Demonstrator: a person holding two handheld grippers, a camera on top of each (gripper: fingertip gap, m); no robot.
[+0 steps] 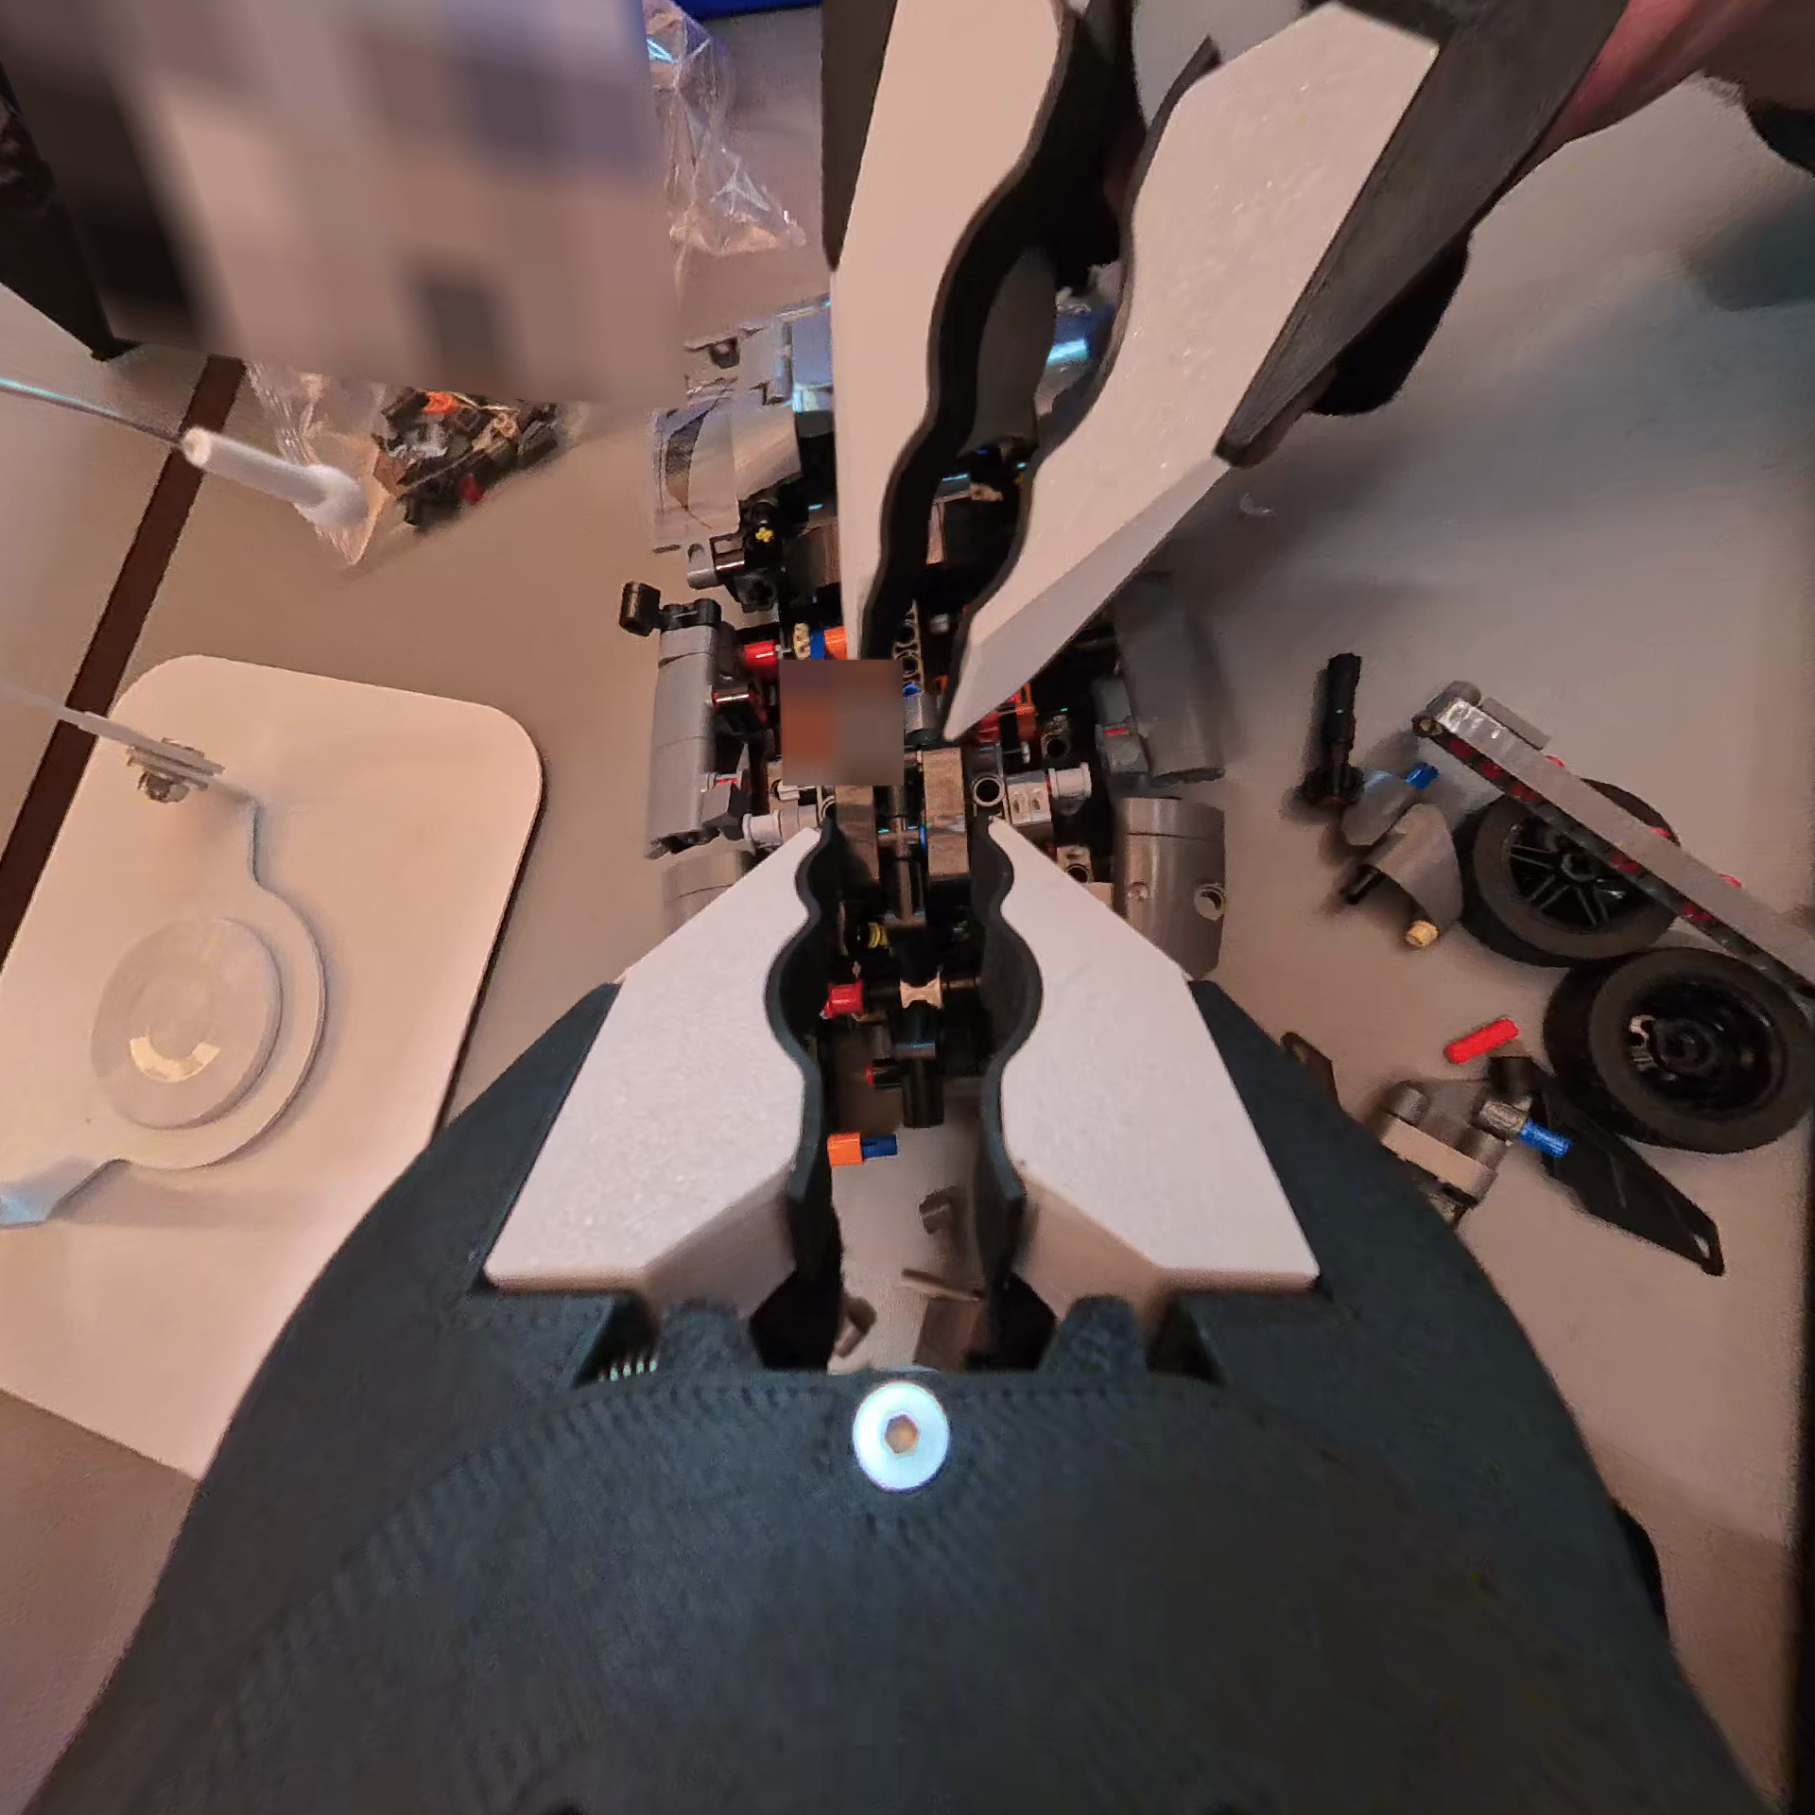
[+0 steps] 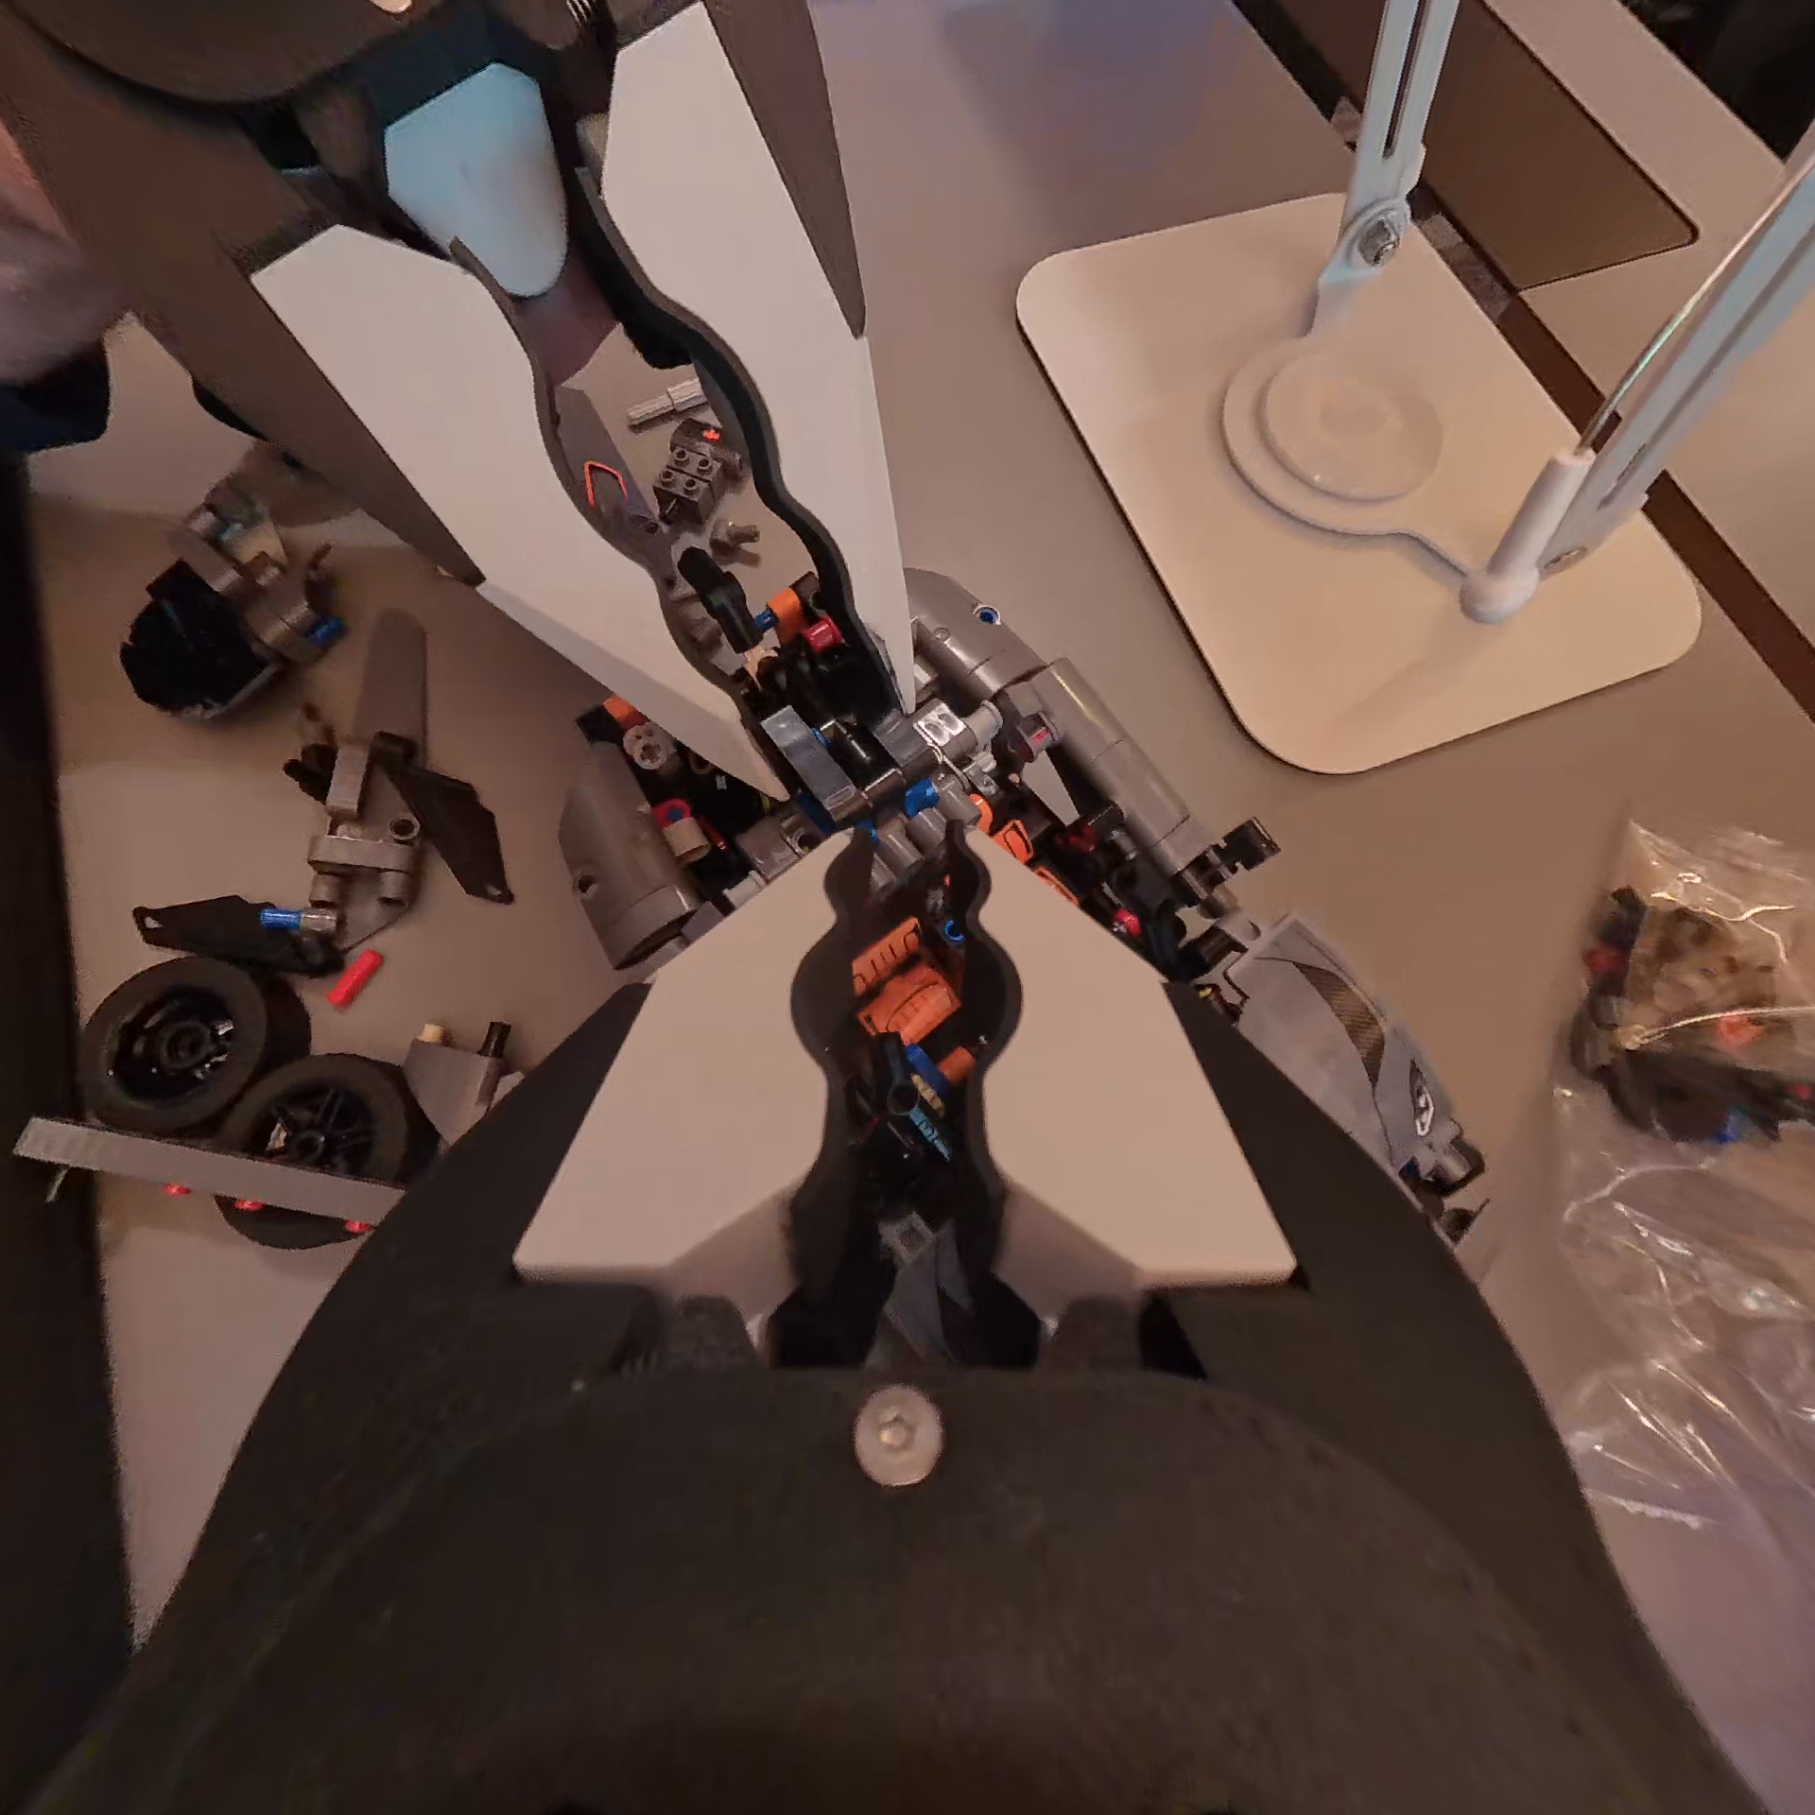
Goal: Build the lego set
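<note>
Lego chassis (image 1: 899,815) sits gripped between both grippers' jaws, facing tip-to-tip.

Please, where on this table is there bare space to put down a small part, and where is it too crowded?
Bare table lies between the left gripper and the white lamp base. A narrower bare strip runs between that base and the bag of parts. It is crowded around the lego car and on the side with the wheels and loose subassemblies.

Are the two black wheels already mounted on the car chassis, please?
No, the two black wheels lie loose on the table, apart from the car chassis.
</note>
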